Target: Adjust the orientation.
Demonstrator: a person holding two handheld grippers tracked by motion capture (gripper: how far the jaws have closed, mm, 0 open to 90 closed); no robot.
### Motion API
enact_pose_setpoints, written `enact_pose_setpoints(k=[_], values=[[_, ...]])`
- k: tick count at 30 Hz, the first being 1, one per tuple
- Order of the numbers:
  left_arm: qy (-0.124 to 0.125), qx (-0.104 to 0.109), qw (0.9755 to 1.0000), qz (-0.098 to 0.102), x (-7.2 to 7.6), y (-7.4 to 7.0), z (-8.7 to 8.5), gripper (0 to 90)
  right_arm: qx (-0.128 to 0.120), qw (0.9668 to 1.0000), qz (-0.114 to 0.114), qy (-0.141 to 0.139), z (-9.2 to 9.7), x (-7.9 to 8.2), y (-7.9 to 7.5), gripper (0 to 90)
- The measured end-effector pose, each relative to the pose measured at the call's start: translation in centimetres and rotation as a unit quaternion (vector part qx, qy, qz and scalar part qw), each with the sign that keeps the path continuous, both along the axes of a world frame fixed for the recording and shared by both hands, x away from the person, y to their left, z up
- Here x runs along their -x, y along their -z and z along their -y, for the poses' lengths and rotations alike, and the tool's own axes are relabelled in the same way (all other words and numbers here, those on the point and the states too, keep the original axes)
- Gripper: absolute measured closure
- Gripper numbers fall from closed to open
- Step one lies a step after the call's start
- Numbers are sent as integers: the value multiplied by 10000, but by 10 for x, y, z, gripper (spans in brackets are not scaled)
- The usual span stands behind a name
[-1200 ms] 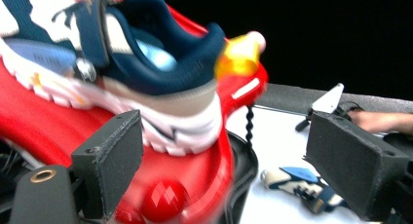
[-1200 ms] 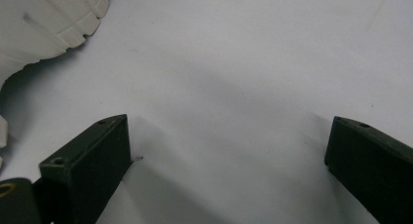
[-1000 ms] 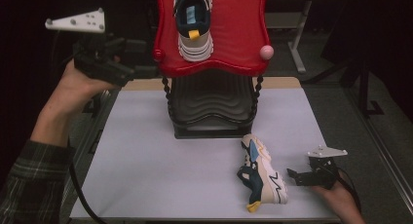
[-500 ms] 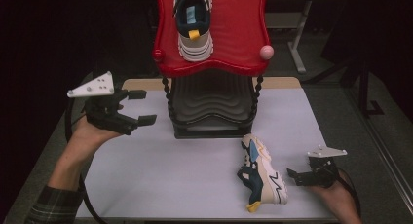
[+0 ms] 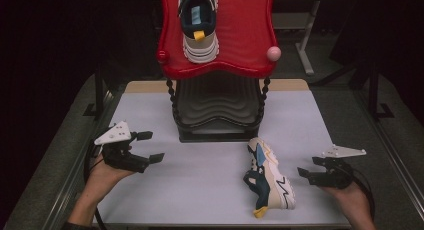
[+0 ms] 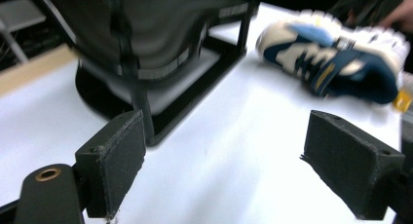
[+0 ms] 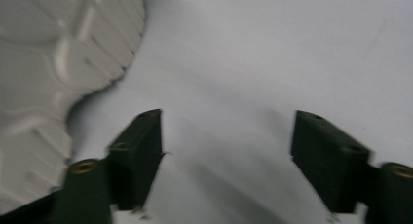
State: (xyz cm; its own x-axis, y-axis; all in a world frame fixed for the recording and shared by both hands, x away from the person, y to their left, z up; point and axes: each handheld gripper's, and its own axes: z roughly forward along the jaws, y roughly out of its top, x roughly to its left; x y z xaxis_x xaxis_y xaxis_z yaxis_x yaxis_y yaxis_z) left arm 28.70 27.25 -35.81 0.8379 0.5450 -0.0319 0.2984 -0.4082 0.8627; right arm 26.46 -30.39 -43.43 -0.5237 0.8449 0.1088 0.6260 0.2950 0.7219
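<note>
So, going left to right; the left tool is hanging low over the left side of the worktop, jaws standing wide apart with nothing between them; in the left gripper view its pads are aiming across the white surface toward the black lower shelf of the shoe rack and, farther off, the loose sneaker; it's well apart from that shoe.

Middle of the scene; the rack's red top tray is already carrying one sneaker, sitting with its heel and yellow pull tab toward the person and its toe pointing away; so I'm judging that half the job is done, one of the pair shelved and the other waiting.

That other sneaker is lying on its side on the worktop, just in front of the rack's right foot; its long axis is running roughly front to back, a little slanted; toe end toward the rack, heel with the yellow tab toward the near edge, white sole facing right.

The right tool is sitting just beside that sole; its jaws have just been closing partway, though they're gaping with only bare worktop between the pads, the sole off to one side; so nothing is being gripped yet; picking it up and shelving it is what's left.
</note>
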Motion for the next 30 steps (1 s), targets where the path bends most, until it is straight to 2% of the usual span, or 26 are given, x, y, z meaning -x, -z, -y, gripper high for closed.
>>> enact_pose_setpoints(k=[3,6,7,8,9,10,14,15,16,17,18,21,22,26,30], values=[[-78,-28,9999,-120,4,19,-1,150,-157,9997,86,-154,-1,-1,-10,541],[-138,-217,9995,-157,8,37,-1,150,-229,9990,220,-327,-5,-3,-22,729],[-138,-217,9995,-157,8,37,-1,150,-229,9990,220,-327,-5,-3,-22,729],[-150,-332,9991,-227,9,47,-1,150,-367,9978,295,-468,-9,-5,-32,835],[-150,-332,9991,-227,9,47,-1,150,-413,9971,339,-539,-11,-6,-36,877],[-180,-387,9986,-305,10,56,-2,150,-472,9961,404,-633,-14,-8,-41,891],[-247,-477,9972,-517,6,74,-4,150,-686,9916,484,-980,-28,-14,-53,893],[-276,-590,9964,-551,4,77,-4,149,-722,9905,514,-1054,-33,-16,-55,893],[-317,-715,9957,-500,4,79,-4,149,-762,9893,526,-1124,-37,-18,-57,893],[-349,-750,9954,-481,3,82,-5,149,-785,9885,530,-1180,-41,-19,-58,893],[-372,-732,9952,-528,2,85,-6,149,-800,9875,536,-1247,-46,-21,-60,893],[-381,-935,9933,-565,1,92,-6,149,-766,9854,513,-1429,-60,-24,-62,892],[-364,-993,9926,-600,0,95,-6,149,-736,9852,516,-1460,-65,-25,-62,892],[-375,-1070,9921,-536,1,95,-4,148,-663,9843,496,-1556,-78,-32,-61,892],[-366,-1084,9920,-531,1,95,-4,148,-620,9846,478,-1565,-84,-37,-60,892]])
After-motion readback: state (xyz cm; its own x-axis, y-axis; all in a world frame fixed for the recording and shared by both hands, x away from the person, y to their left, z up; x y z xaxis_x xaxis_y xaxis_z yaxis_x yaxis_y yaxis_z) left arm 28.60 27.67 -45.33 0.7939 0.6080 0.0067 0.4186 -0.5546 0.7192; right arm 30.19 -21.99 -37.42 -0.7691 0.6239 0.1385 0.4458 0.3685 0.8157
